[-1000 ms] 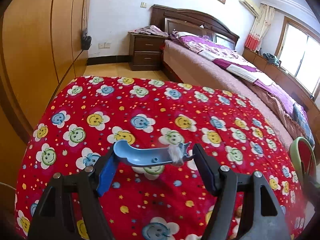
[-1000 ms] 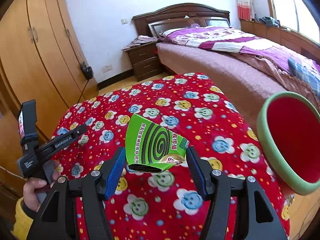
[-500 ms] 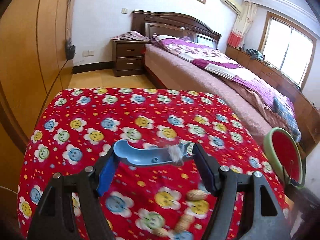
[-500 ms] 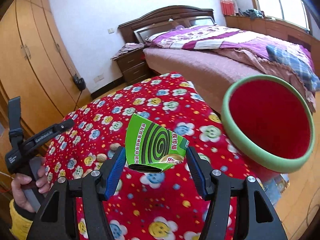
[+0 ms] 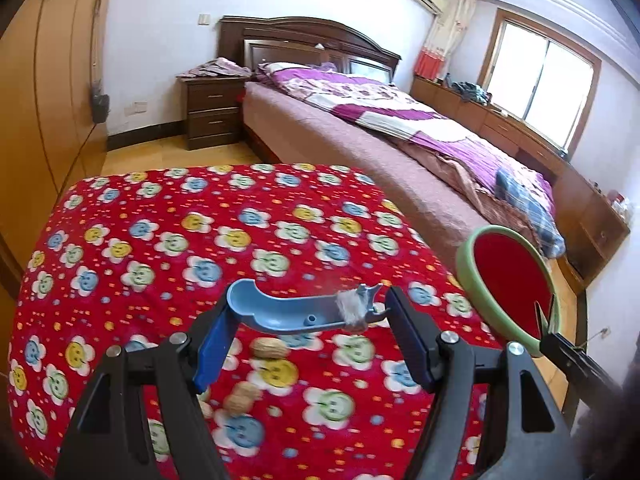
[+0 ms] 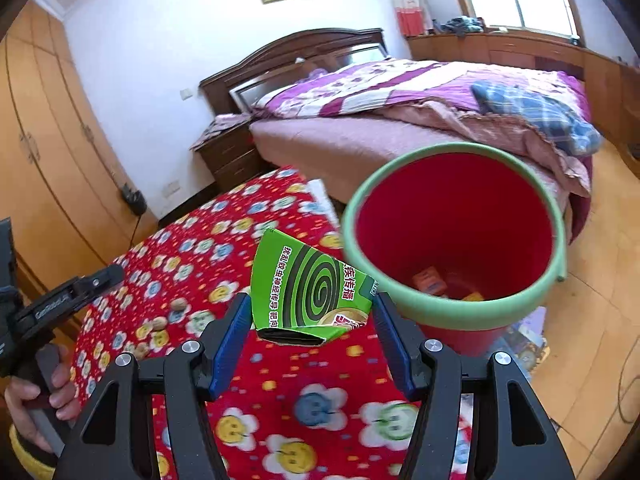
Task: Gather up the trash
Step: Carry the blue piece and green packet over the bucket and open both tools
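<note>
your left gripper (image 5: 308,330) clamps a smooth blue plastic piece (image 5: 292,312) with a frayed grey wrap. your right gripper (image 6: 308,330) squeezes a glossy printed cardboard box (image 6: 308,294). the red bucket (image 6: 452,240) looks like smooth plastic; the flowered tablecloth (image 5: 160,240) is matt cloth.

A dark wooden bed (image 5: 400,148) with a purple quilt (image 5: 400,108) stands beside a two-drawer nightstand (image 5: 212,112), near tall wooden wardrobes (image 5: 52,92) and a window (image 5: 540,84).

A: Room? White walls (image 5: 160,20), wooden wardrobe (image 5: 44,100) at nine o'clock, dark bed (image 5: 360,120) with purple quilt at twelve.
B: Nightstand (image 5: 212,116) sat beside the headboard, bright window (image 5: 540,76) at two, wood floor (image 6: 592,320).
</note>
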